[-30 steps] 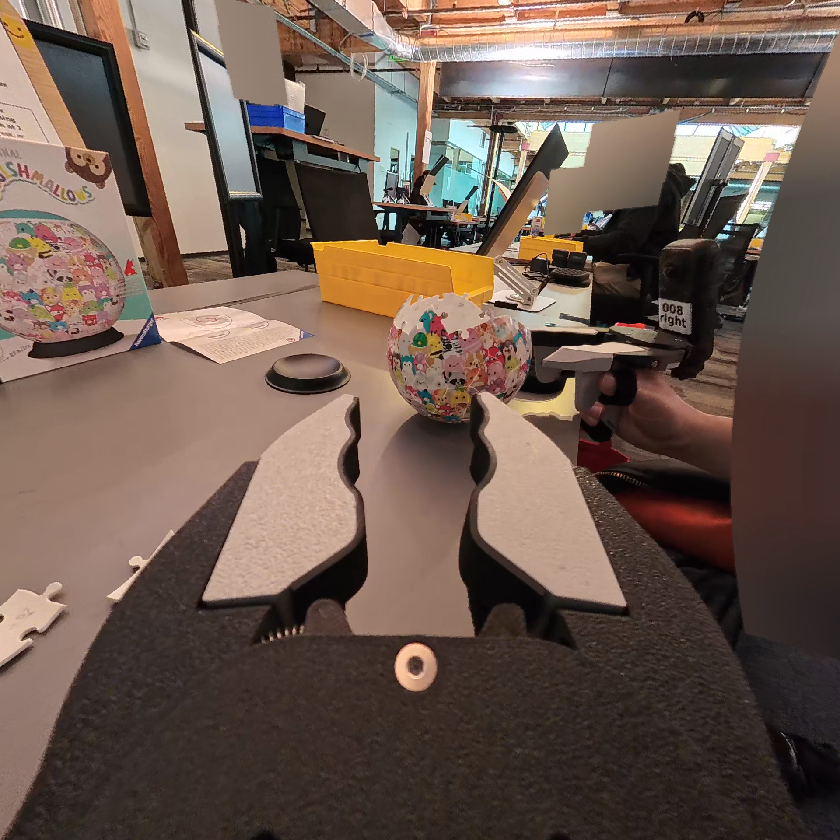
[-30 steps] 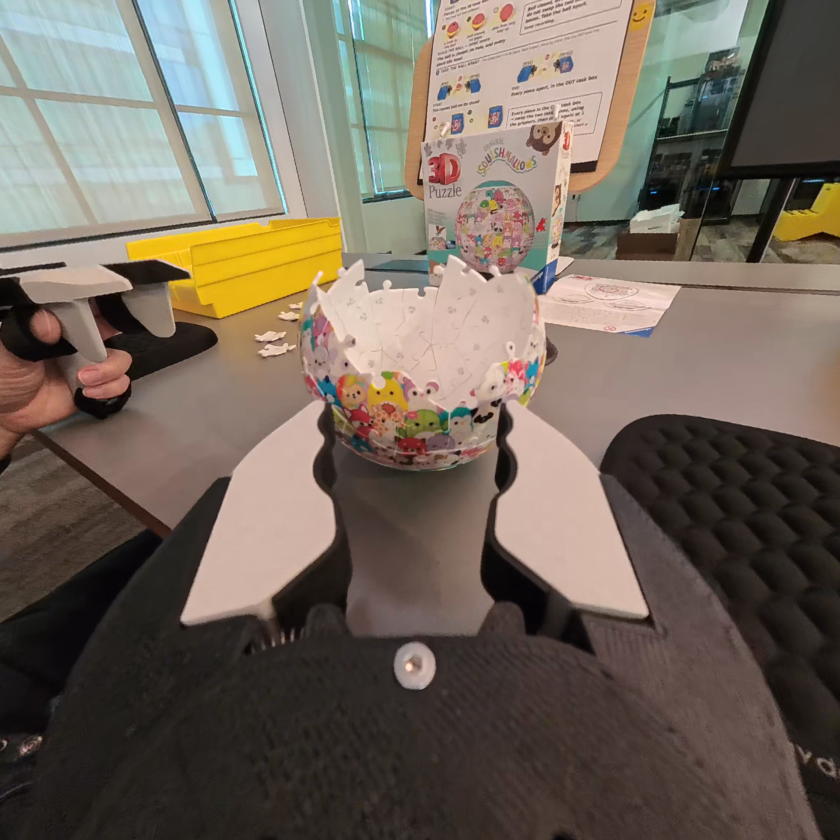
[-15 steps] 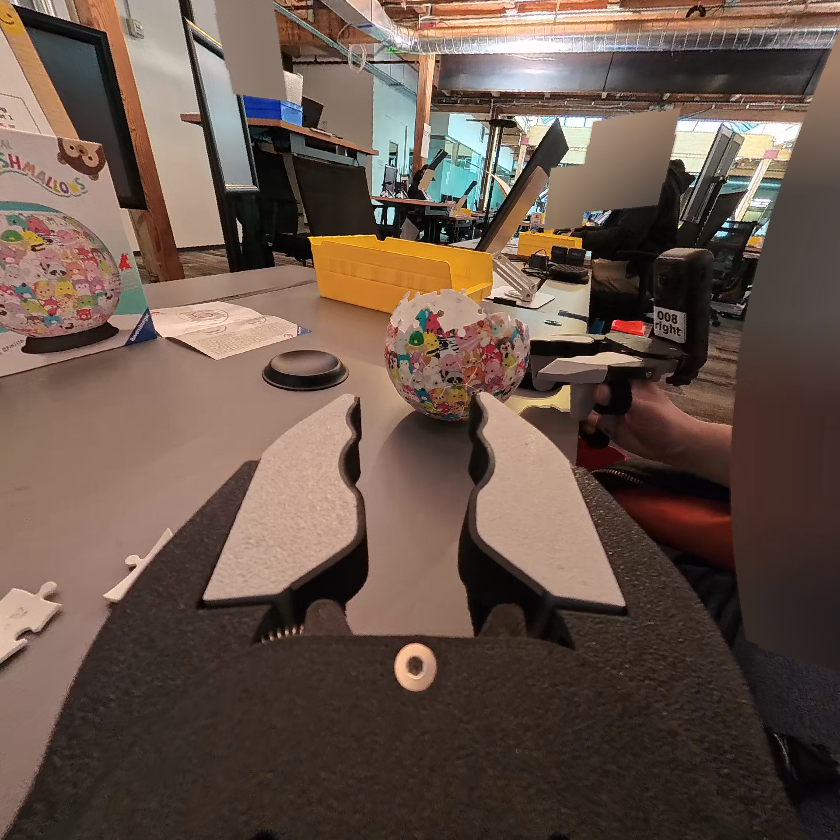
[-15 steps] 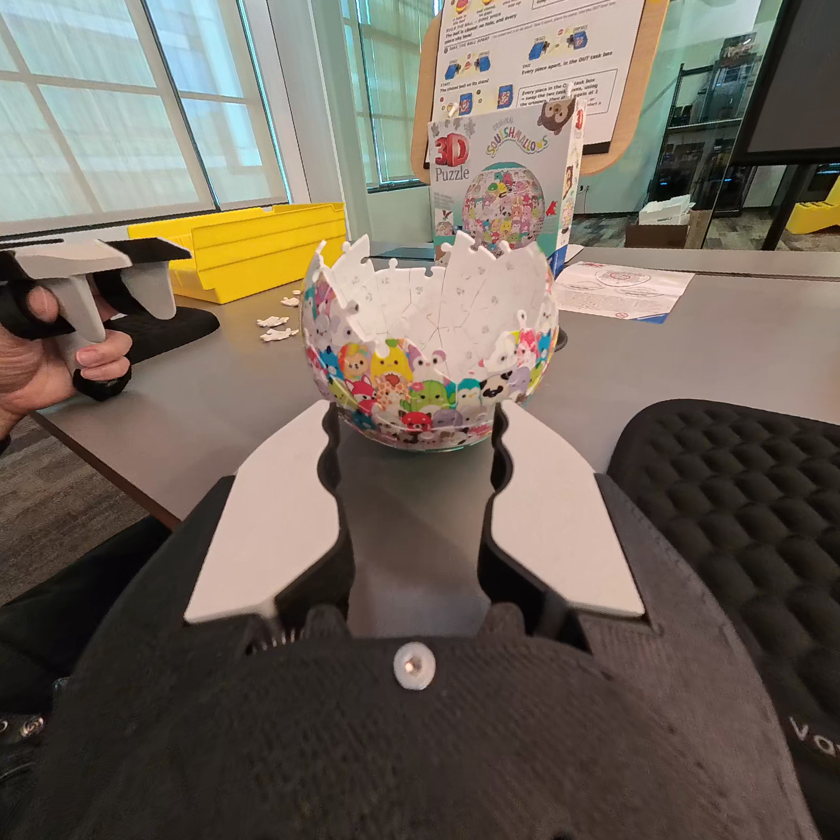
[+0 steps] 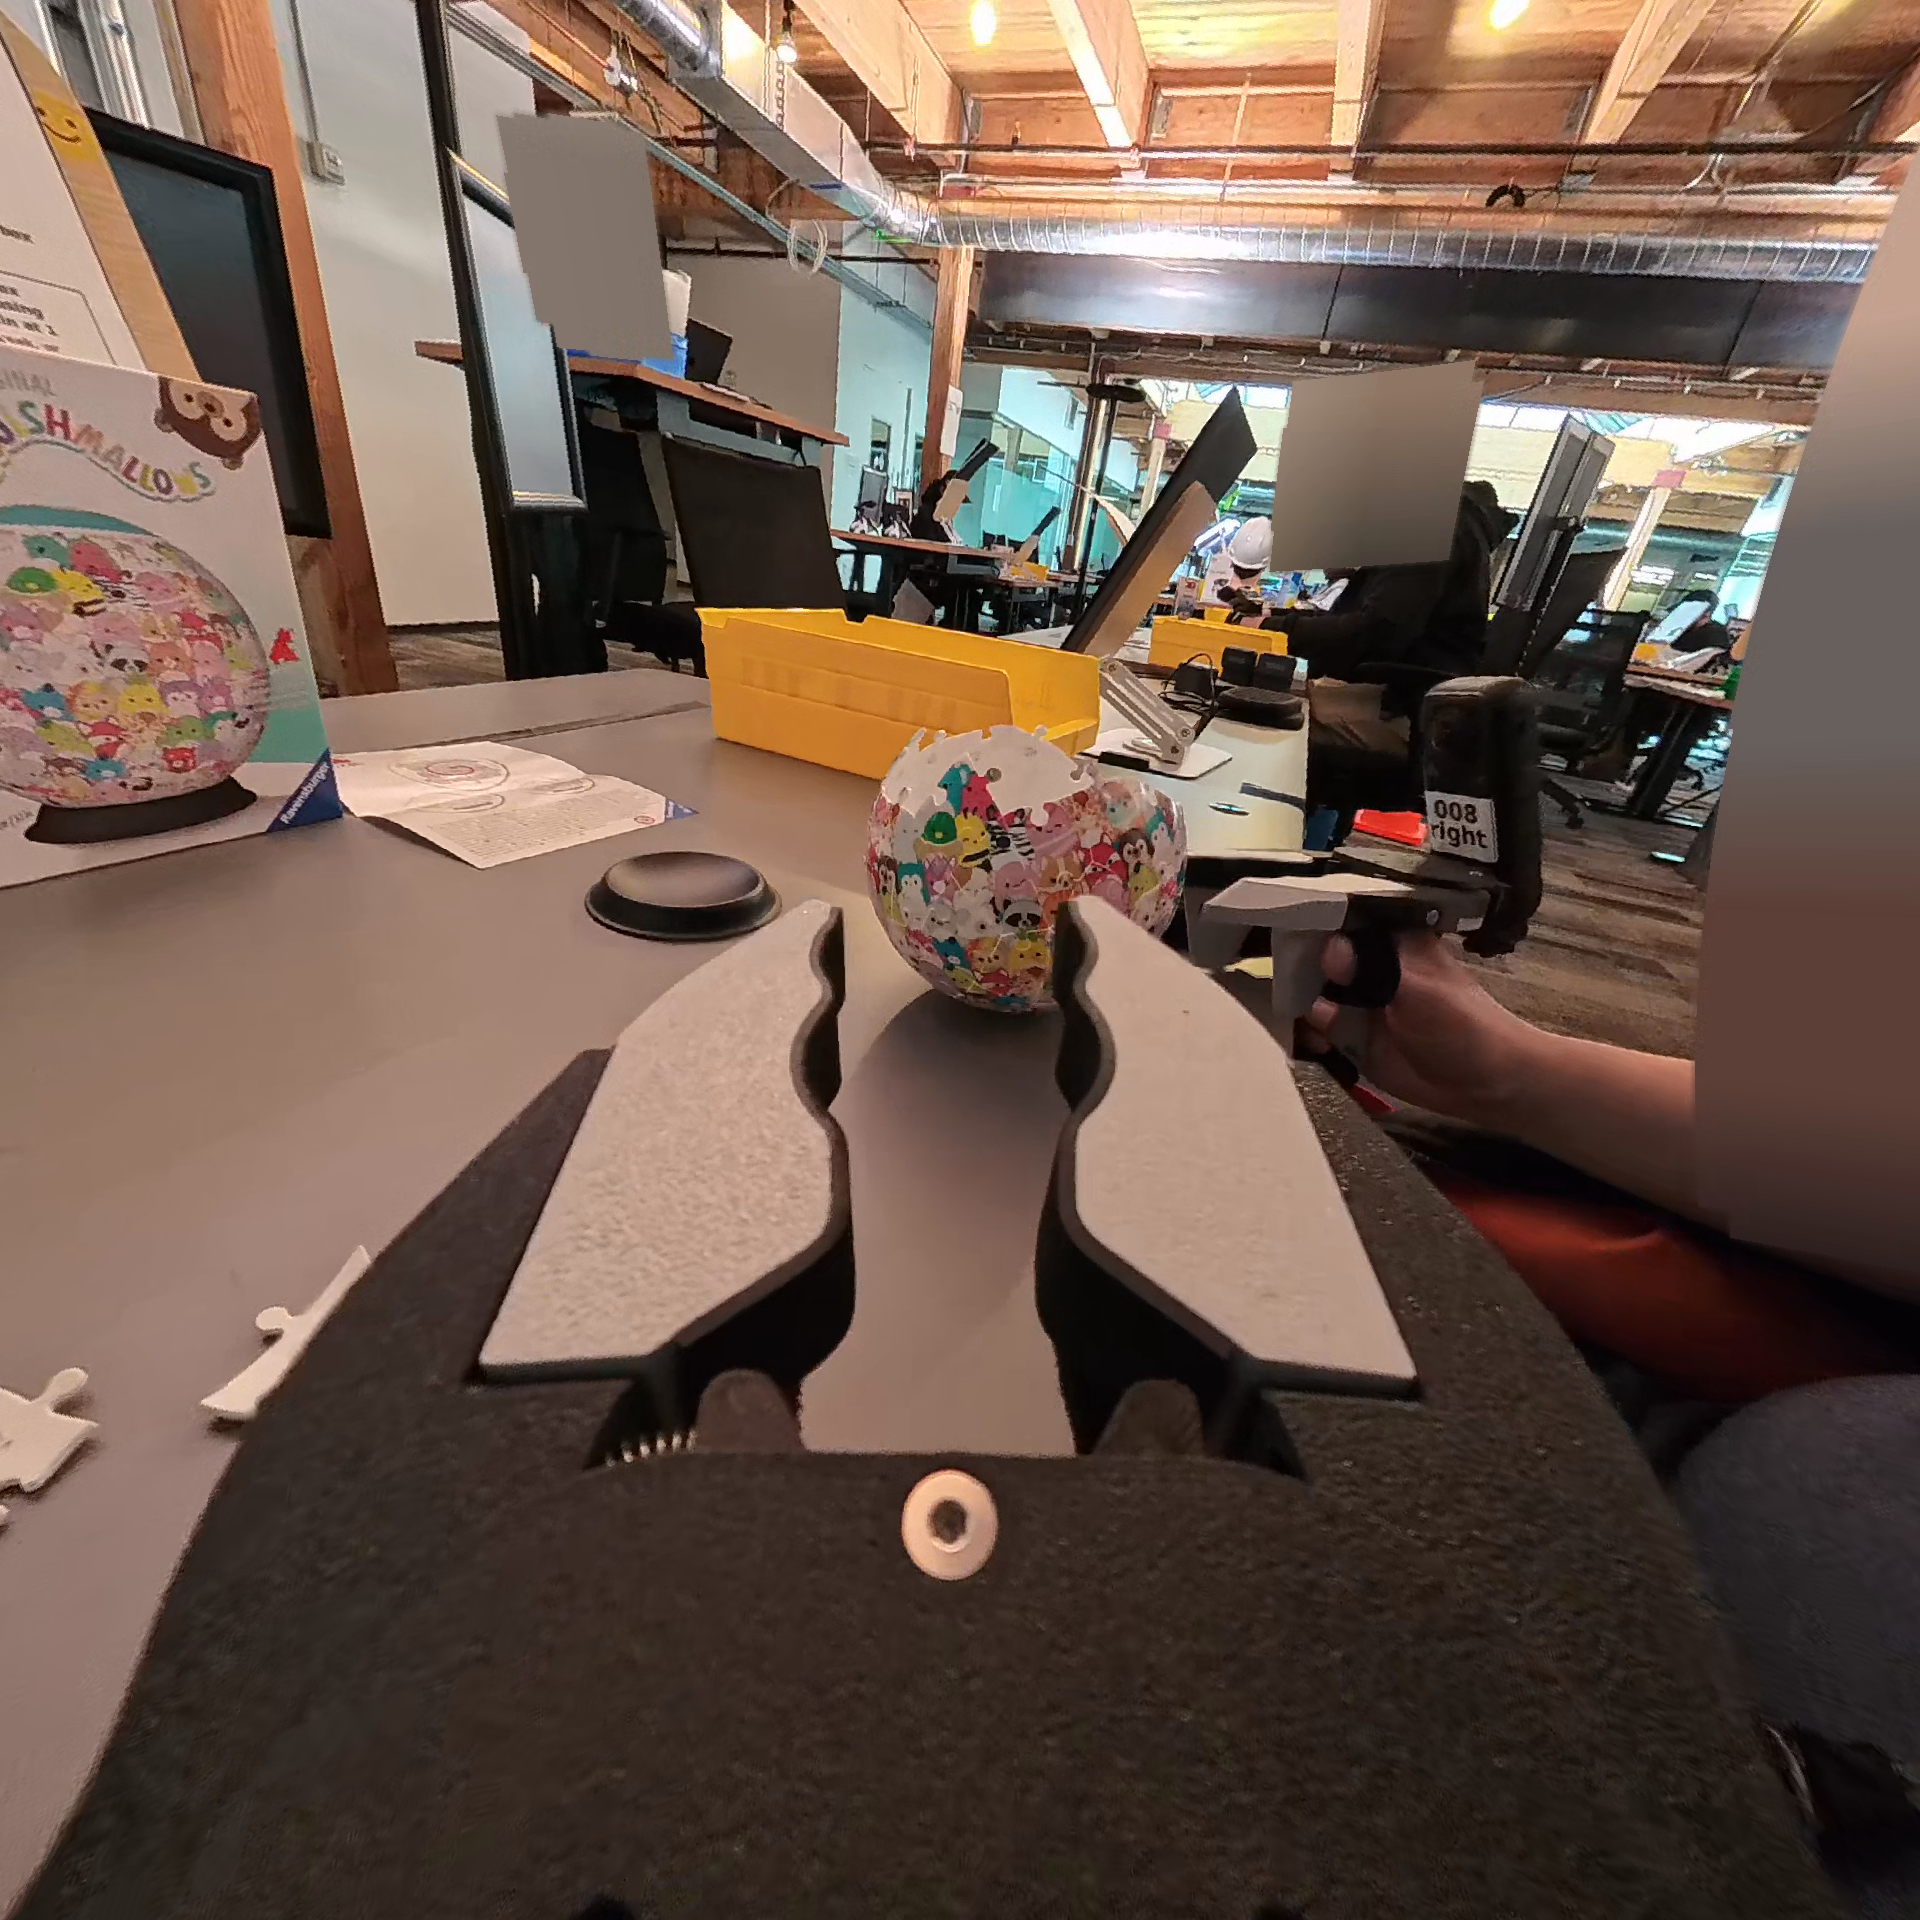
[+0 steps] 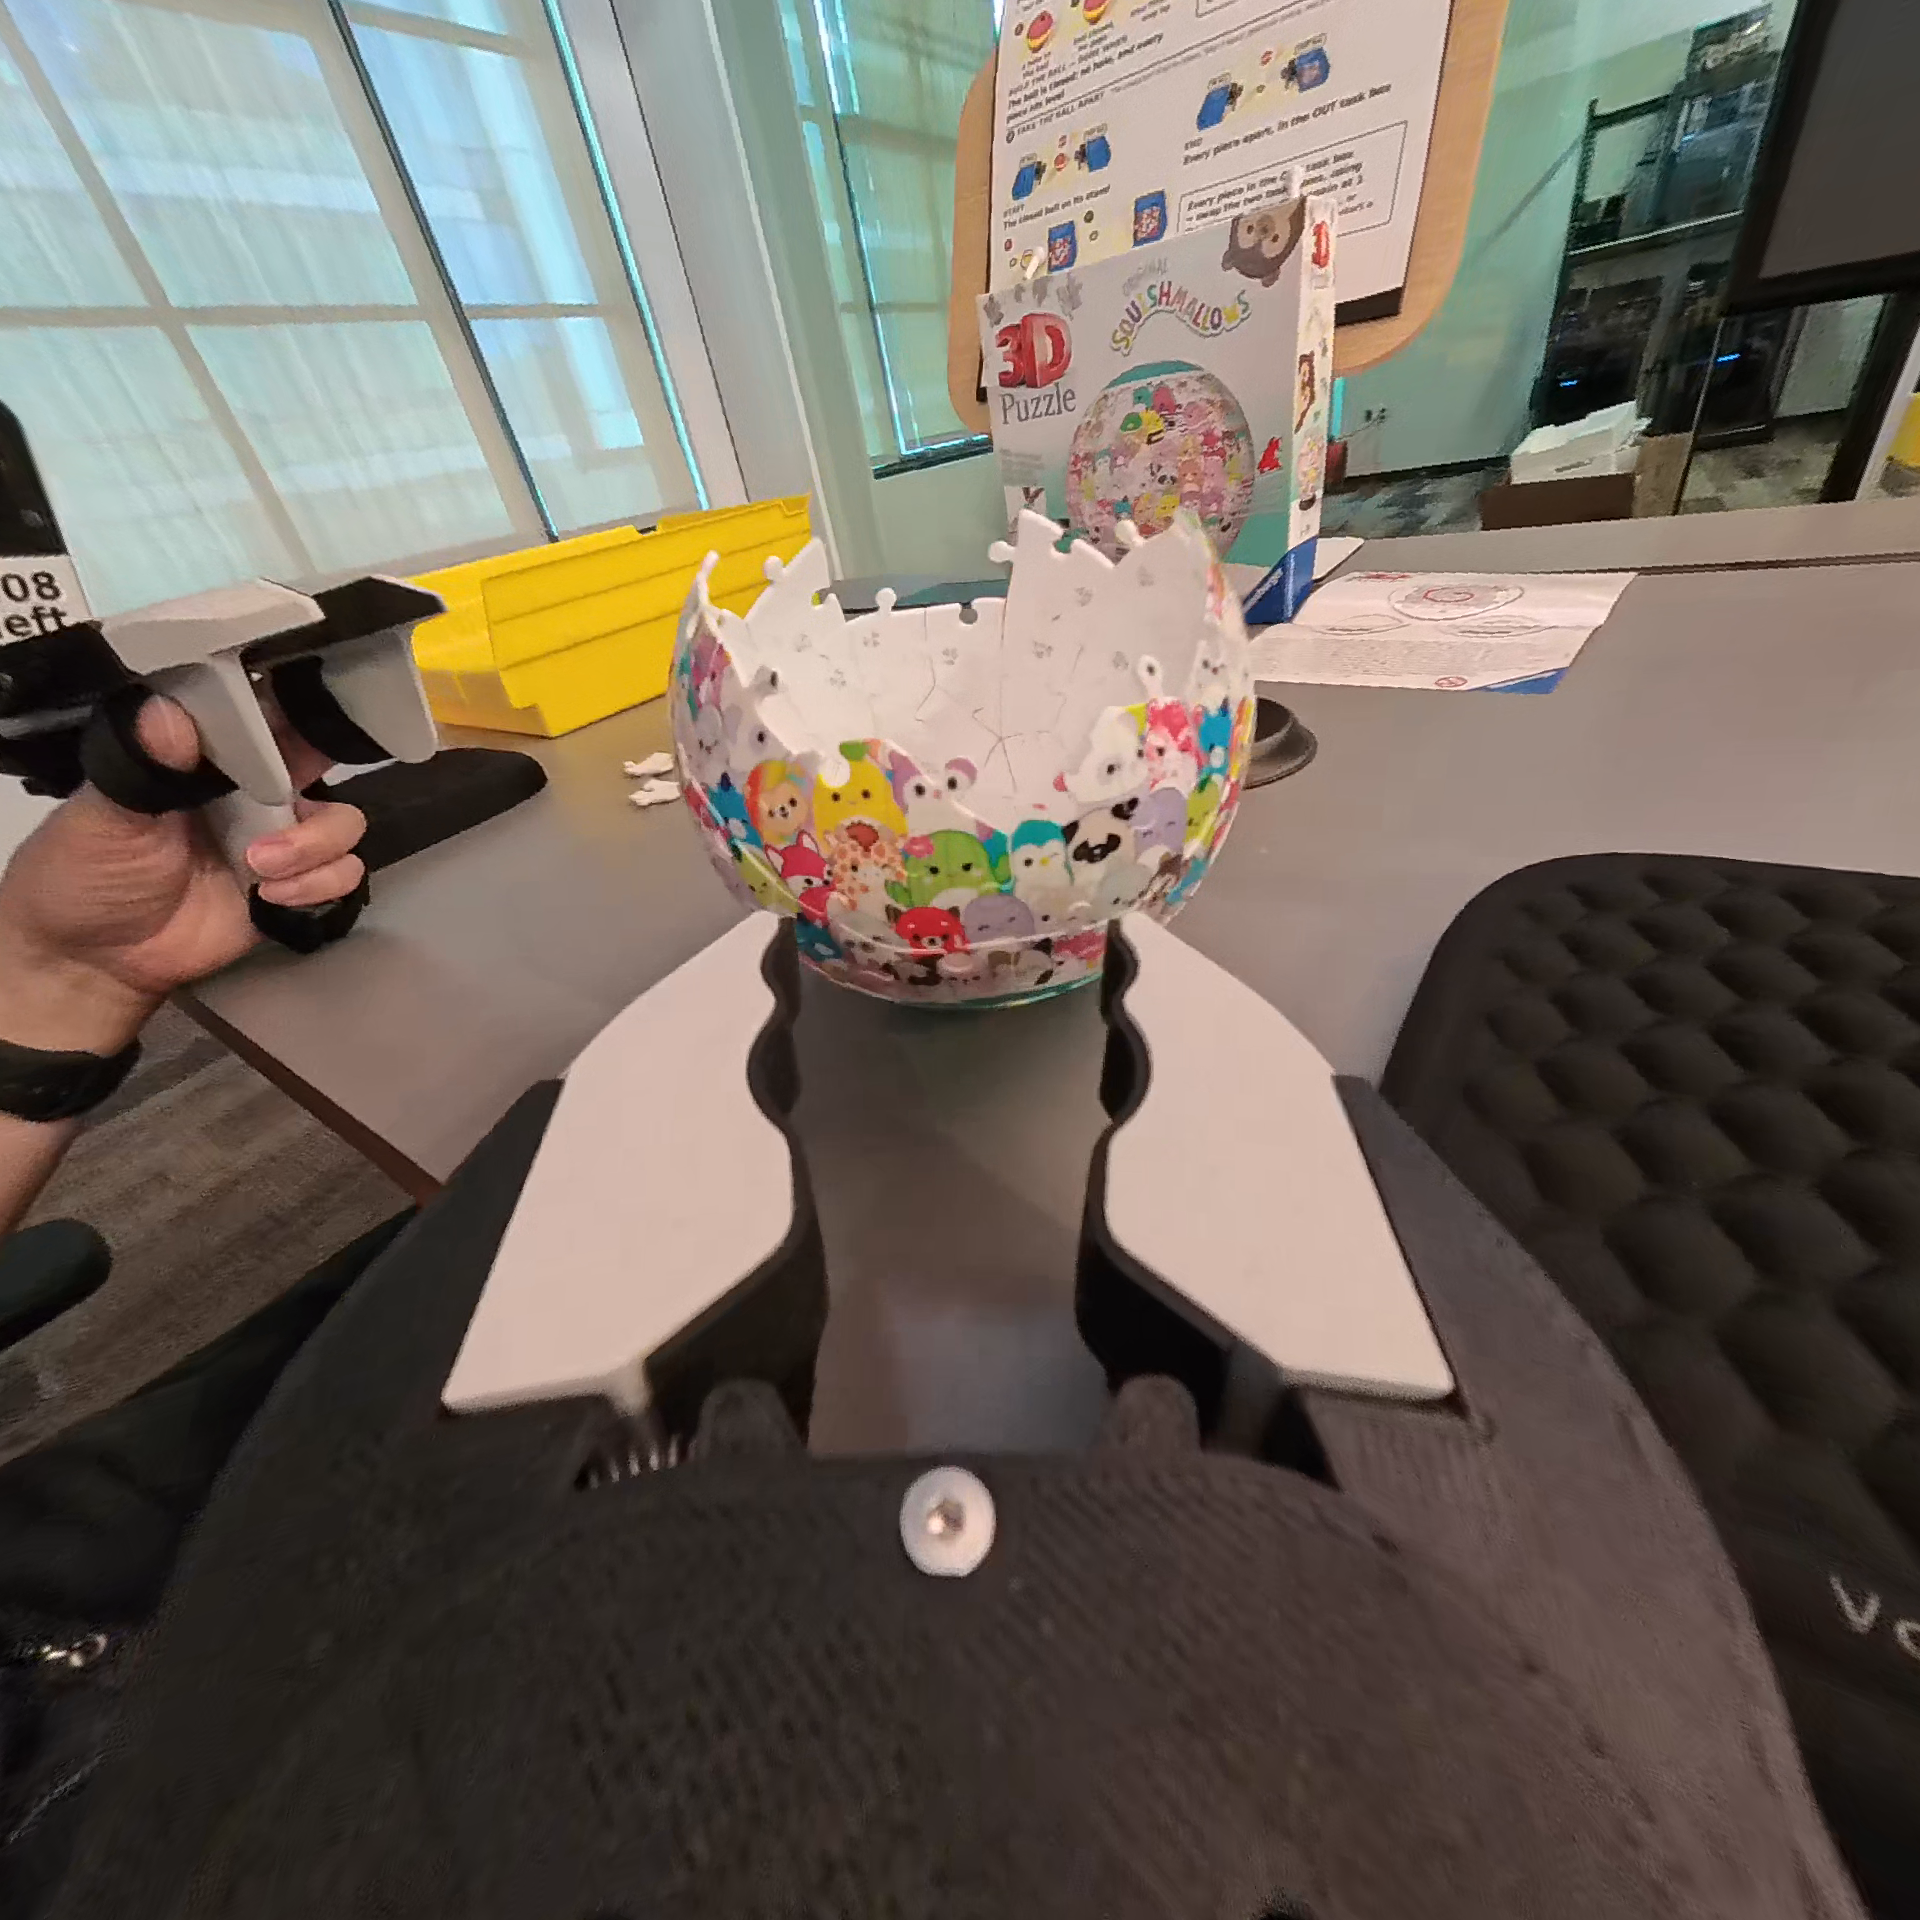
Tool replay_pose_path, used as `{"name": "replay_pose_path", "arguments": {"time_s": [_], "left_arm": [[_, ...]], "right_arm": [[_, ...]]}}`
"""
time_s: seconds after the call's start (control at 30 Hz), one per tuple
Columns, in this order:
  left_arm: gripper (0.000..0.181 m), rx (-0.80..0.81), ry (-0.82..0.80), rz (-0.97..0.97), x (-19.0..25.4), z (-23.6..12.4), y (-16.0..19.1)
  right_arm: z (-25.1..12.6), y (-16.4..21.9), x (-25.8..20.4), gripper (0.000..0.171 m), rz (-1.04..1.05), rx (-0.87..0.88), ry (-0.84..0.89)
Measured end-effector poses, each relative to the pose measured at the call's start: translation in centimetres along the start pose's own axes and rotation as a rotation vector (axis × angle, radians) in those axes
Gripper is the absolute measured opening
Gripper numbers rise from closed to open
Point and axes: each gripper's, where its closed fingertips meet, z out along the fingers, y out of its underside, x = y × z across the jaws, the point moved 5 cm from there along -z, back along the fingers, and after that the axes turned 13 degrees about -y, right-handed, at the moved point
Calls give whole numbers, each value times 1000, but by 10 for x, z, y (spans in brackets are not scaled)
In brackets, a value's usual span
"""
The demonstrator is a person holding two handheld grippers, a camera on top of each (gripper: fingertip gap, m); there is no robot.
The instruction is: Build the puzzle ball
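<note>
1. The puzzle ball (image 6: 961, 790) is sitting on the grey desk (image 6: 1558, 748) at the centre of the right wrist view, just past that view's fingers, as an open-topped shell: the lower half is showing its coloured cartoon print, and a jagged white rim is standing up where pieces are missing.
2. I am judging the build as a bit over half done; the upper part is waiting to be closed.
3. Loose white puzzle pieces (image 5: 42, 1429) are lying on the desk at the lower left of the left wrist view, and the black round stand (image 5: 681, 894) is sitting unused left of centre.
4. The right gripper (image 6: 951, 977) is holding its fingers apart with nothing between them, the tips close to the ball's base; contact is too close to call.
5. The left gripper (image 5: 951, 956) is likewise gaping empty, its tips short of the ball.
6. The puzzle box (image 6: 1164, 405) is standing behind the ball at upper centre.
</note>
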Motion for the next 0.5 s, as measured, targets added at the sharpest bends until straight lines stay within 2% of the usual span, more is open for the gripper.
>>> {"name": "replay_pose_path", "arguments": {"time_s": [0.2,0.5], "left_arm": [[35,45,-10,-10,-1,-1,-3],[34,57,-7,-9,0,-1,-3]], "right_arm": [[0,2,-4,44,-38,3,-30],[0,3,-5,37,-12,-9,-73]]}}
